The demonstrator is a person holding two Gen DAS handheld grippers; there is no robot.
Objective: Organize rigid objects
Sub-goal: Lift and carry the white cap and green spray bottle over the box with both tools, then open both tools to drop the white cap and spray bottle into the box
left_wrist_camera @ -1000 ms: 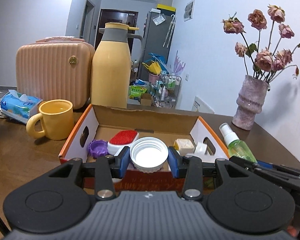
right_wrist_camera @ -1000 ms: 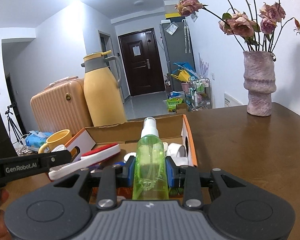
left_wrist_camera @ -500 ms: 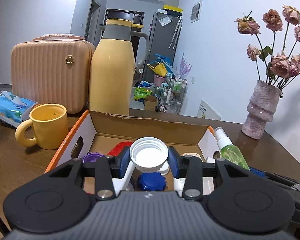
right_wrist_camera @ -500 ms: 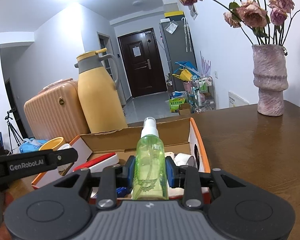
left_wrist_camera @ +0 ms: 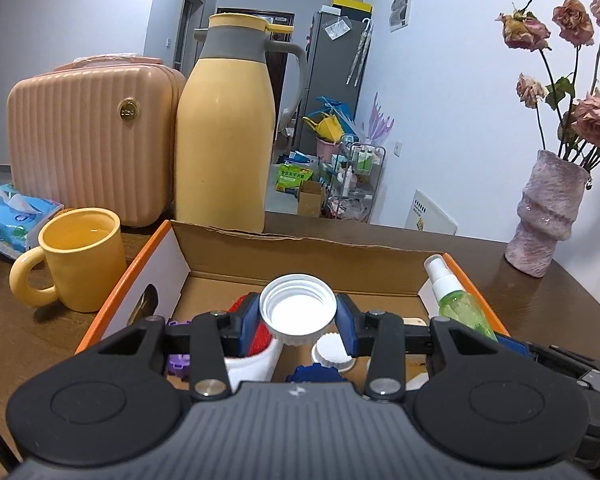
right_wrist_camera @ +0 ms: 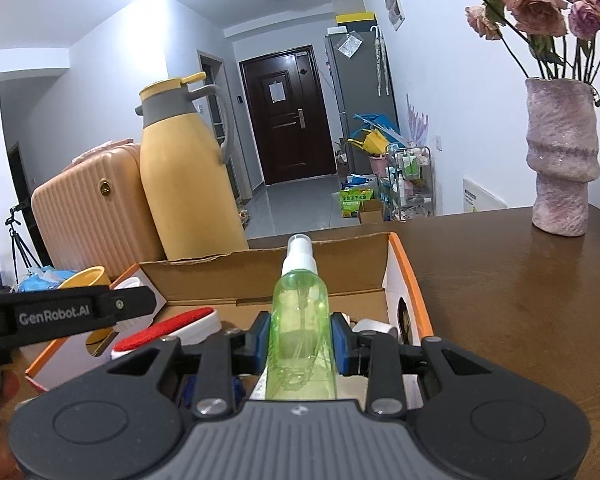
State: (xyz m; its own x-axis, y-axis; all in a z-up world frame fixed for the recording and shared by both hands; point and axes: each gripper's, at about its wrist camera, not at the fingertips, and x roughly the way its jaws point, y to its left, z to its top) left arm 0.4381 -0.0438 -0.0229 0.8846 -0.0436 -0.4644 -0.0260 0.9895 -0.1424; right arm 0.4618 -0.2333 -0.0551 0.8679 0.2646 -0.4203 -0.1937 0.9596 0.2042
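Observation:
My left gripper (left_wrist_camera: 298, 318) is shut on a white screw lid (left_wrist_camera: 298, 309), held over the open cardboard box (left_wrist_camera: 300, 250). In the box lie a red-topped white brush (left_wrist_camera: 256, 344), a purple cap (left_wrist_camera: 179, 362), a blue cap (left_wrist_camera: 316, 372) and a small white cap (left_wrist_camera: 332, 354). My right gripper (right_wrist_camera: 300, 340) is shut on a green spray bottle (right_wrist_camera: 300, 320) with a white nozzle, held over the box's right side (right_wrist_camera: 410, 288). The same bottle (left_wrist_camera: 458, 304) shows at the right in the left wrist view. The left gripper's finger (right_wrist_camera: 60, 314) crosses the right wrist view at the left.
A yellow mug (left_wrist_camera: 80, 258) stands left of the box. Behind it are a yellow thermos jug (left_wrist_camera: 222, 132), a pink ribbed case (left_wrist_camera: 88, 136) and a blue tissue pack (left_wrist_camera: 8, 216). A pink vase of dried roses (left_wrist_camera: 548, 216) stands at the table's far right.
Both grippers have moved forward over the box with the lid and the bottle still held. The box, jug and vase look nearer and larger.

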